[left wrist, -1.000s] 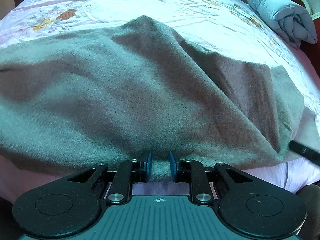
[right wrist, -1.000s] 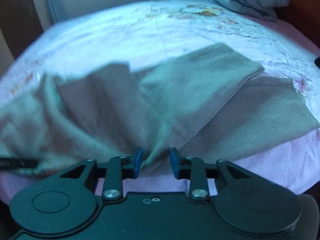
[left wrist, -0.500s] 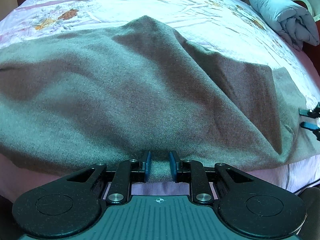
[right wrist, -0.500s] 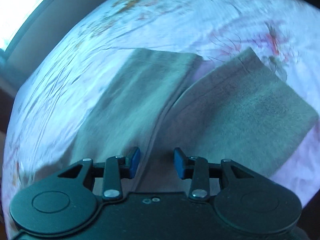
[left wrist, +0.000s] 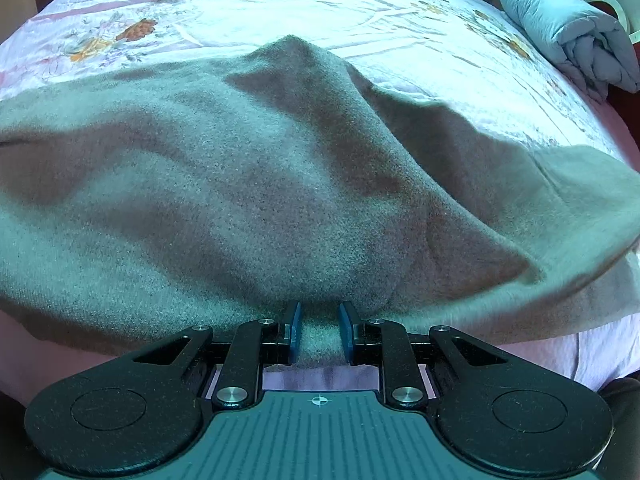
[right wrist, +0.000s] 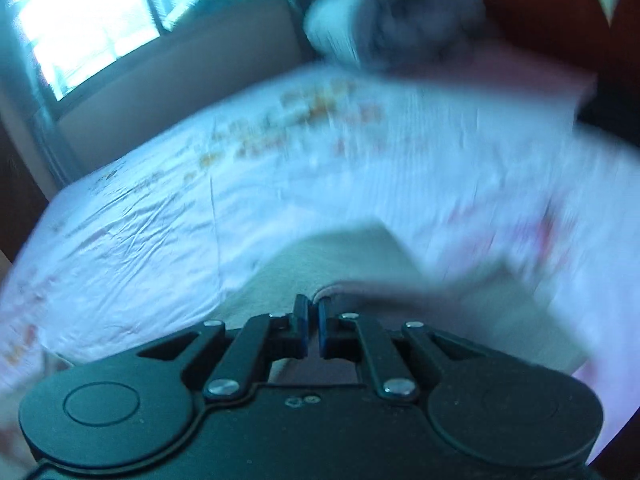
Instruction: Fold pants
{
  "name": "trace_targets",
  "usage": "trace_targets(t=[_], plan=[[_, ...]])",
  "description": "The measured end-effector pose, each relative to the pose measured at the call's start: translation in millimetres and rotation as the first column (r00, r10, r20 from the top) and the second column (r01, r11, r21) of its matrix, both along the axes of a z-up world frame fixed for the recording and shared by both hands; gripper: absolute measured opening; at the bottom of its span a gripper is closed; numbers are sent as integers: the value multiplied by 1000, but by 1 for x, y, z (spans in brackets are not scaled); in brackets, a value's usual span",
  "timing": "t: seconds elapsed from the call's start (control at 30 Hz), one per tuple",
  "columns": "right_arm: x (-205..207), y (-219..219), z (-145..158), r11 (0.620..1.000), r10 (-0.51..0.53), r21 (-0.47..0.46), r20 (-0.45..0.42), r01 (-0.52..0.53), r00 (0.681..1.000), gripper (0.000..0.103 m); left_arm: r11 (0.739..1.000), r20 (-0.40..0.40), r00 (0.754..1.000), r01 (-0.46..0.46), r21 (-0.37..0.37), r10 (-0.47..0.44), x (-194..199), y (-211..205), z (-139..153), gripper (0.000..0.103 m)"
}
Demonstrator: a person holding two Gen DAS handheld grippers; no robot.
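Note:
Grey-brown fleece pants point(left wrist: 248, 184) lie spread and rumpled across the bed, filling most of the left wrist view. My left gripper point(left wrist: 319, 328) is shut on the near edge of the pants, with a fold of cloth between the blue pads. In the blurred right wrist view, my right gripper point(right wrist: 313, 324) has its pads nearly together with an edge of the pants point(right wrist: 340, 256) pinched between them. The pant legs lie just beyond the fingers.
The bed has a white and pink floral sheet point(left wrist: 280, 12). A rolled grey-blue duvet point(left wrist: 568, 40) sits at the far right corner; it also shows blurred in the right wrist view point(right wrist: 400, 12). A window point(right wrist: 80, 20) is behind the bed.
My right gripper swung right along the pants, then closed its fingers on the cloth edge and tilted up. The right part of the pants shifted. My left gripper stayed put, holding.

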State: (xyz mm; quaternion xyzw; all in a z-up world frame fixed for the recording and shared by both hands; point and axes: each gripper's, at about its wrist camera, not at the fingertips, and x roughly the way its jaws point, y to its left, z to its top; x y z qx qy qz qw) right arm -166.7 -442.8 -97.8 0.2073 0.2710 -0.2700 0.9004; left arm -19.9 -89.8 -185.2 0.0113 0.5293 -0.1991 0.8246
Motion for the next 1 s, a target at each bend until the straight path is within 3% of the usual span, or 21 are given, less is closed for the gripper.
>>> trace_targets(t=[0.1,0.17,0.27,0.33,0.4,0.47,0.6,0.7,0.77,0.87,1.0], plan=[[-14,34,9,975,28,-220,-19,-31,999,0,1000,0,1000,5,-5,-5,0,2,0,22],[-23,47,-2,961,49,-268,-73,-66,996,0,1000,0,1000,7,-7,-7,0,2,-1,22],[-37,31,-41,998,27,-49,-134,-34,991,0,1000,4,1000,12,-4,-12,0,2,-1,22],[-51,9,-62,988,-3,156,-89,17,996,0,1000,5,1000,13,-3,-13,0,2,-1,22],[-65,-14,-69,948,-79,308,-18,81,997,22,1000,5,1000,13,1,-13,0,1,-1,22],[-76,-37,-76,889,-147,442,32,118,989,36,1000,6,1000,13,4,-13,0,0,-1,22],[-90,-71,-86,771,-259,618,84,154,962,40,1000,5,1000,9,5,-9,0,-1,0,22],[-99,-74,-93,700,-285,698,83,149,955,46,1000,1,1000,8,9,-8,1,-1,0,22],[-105,-71,-94,700,-279,696,59,161,958,47,1000,4,1000,12,18,-12,1,-3,0,22],[-120,-79,-91,691,-339,698,84,187,937,50,999,19,1000,22,34,-23,-1,-6,1,22],[-108,-98,-90,661,-376,726,104,188,921,51,999,26,999,20,35,-21,-3,-6,1,22]])
